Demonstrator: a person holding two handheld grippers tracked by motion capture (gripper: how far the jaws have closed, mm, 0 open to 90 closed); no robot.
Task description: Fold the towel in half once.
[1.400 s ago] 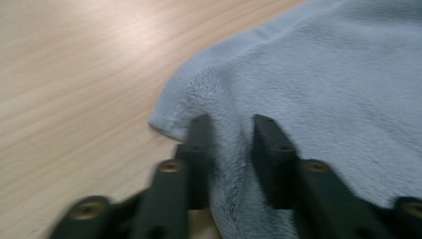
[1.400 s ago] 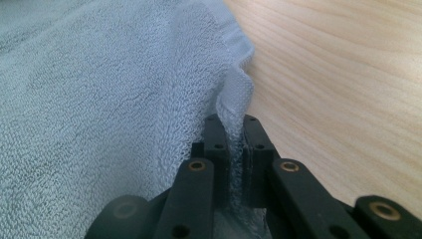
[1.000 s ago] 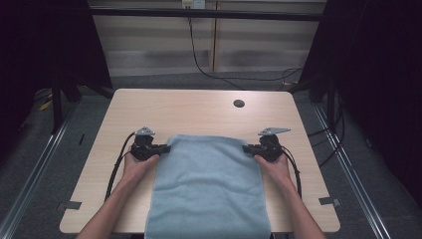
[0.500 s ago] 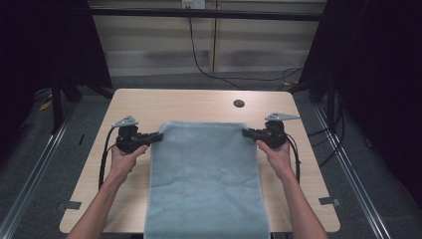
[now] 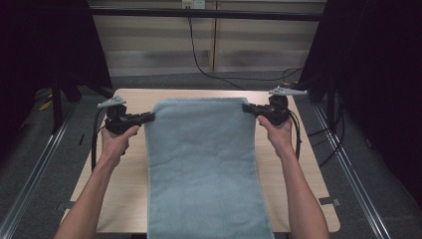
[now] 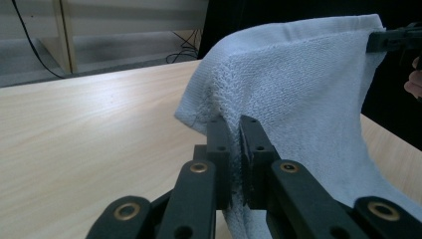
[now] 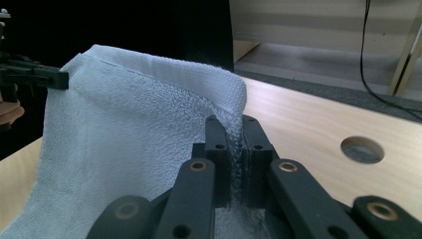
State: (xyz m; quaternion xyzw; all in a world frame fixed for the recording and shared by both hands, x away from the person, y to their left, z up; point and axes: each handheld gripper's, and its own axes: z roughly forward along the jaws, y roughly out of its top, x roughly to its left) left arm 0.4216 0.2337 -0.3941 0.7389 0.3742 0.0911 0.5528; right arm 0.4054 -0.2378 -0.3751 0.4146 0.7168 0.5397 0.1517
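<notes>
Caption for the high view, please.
Both grippers, left and right, hold a light blue towel by its corners above the table.

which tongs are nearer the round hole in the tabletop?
Right. The right tongs grip the towel's far right corner, beside the hole. The left tongs grip its far left corner, across the towel.

Towel [image 5: 204,169] near end cut off by bottom edge, high view.

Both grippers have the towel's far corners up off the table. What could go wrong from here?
1. The left gripper and right gripper each pinch just a small corner of the towel, so a corner might slip free.
2. The towel's near end hangs over the table edge; it may drag or slide off.
3. Uneven lifting could skew the top edge.
</notes>
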